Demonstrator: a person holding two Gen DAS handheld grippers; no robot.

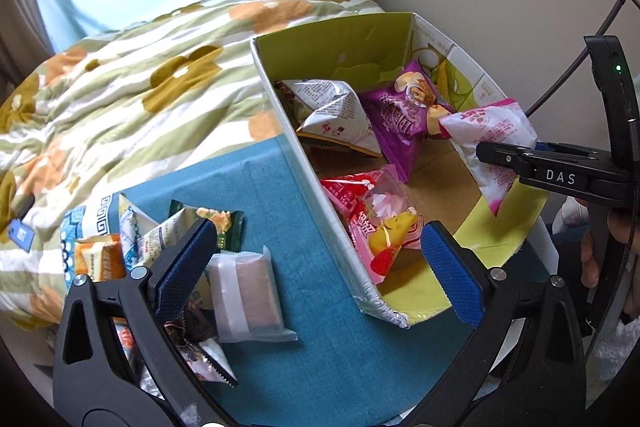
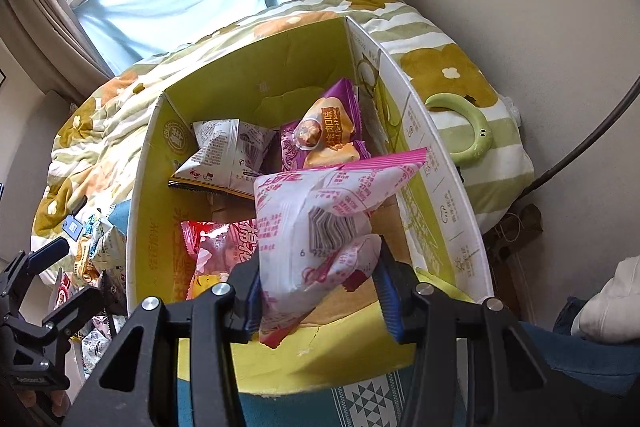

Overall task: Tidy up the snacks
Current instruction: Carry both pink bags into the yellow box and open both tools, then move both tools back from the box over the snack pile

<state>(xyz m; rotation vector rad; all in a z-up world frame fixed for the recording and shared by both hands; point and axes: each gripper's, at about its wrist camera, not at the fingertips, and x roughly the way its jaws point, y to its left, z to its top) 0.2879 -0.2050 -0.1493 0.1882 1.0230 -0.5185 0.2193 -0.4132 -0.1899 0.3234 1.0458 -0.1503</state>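
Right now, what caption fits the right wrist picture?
Right gripper holds a pink-and-white snack packet over the yellow-green cardboard box.

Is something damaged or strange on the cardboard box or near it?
Yes. The cardboard box has a crushed, crumpled near corner. Loose snacks lie jumbled outside it on the blue cloth. The right gripper holds a pink-and-white packet above the box.
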